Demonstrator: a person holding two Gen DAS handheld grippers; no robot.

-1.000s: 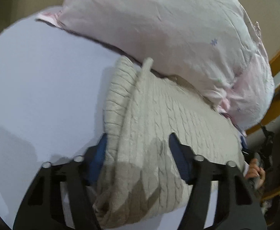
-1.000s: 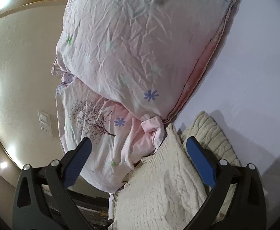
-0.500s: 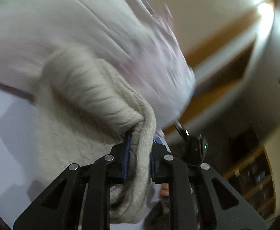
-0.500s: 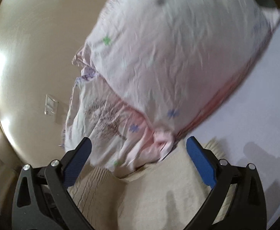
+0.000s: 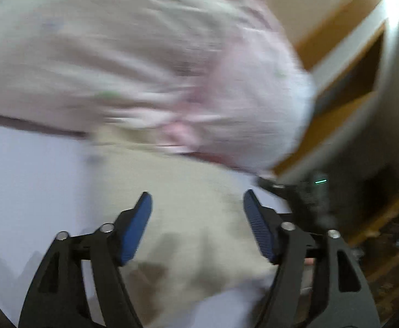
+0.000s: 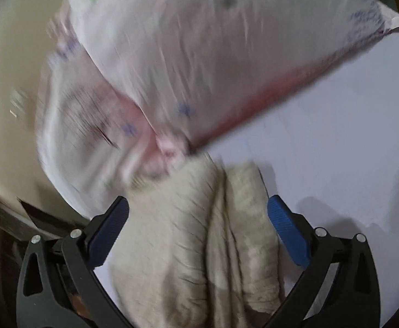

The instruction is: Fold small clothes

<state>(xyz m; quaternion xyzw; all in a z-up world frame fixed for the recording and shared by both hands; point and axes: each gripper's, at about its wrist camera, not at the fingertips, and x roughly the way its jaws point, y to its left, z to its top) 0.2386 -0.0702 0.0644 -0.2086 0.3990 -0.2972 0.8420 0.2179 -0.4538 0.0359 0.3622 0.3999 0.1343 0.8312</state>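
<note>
The biggest risk here is the folded cream knit garment (image 6: pixel 199 246) coming undone or snagging: its far end lies tucked against the pink flowered pillow (image 6: pixel 213 54) at about twelve o'clock, and a careless pull from either side could, I judge, drag the pillow along or spill the layered folds sideways across the white bed surface (image 6: pixel 336 136). A second worry is speed; both views are smeared with motion blur, so a grab made now might pinch only the top layer of knit and peel it open instead of carrying the whole stack. In the right wrist view the garment shows as several ridged folds running from six o'clock up toward the pillow's corner, lying between the blue pads, and the right gripper (image 6: pixel 198 213) is spread wide with nothing between its pads, held low over the knit and pointing toward the pillow. In the left wrist view the left gripper (image 5: pixel 198 210) is likewise spread wide and empty, angled down over the same cream cloth (image 5: pixel 185 218), with the pillow (image 5: pixel 144 68) filling ten to one o'clock and a wooden-trimmed wall (image 5: pixel 349 68) out at two o'clock. Whether either set of pads brushes the knit cannot be told through the blur.
</note>
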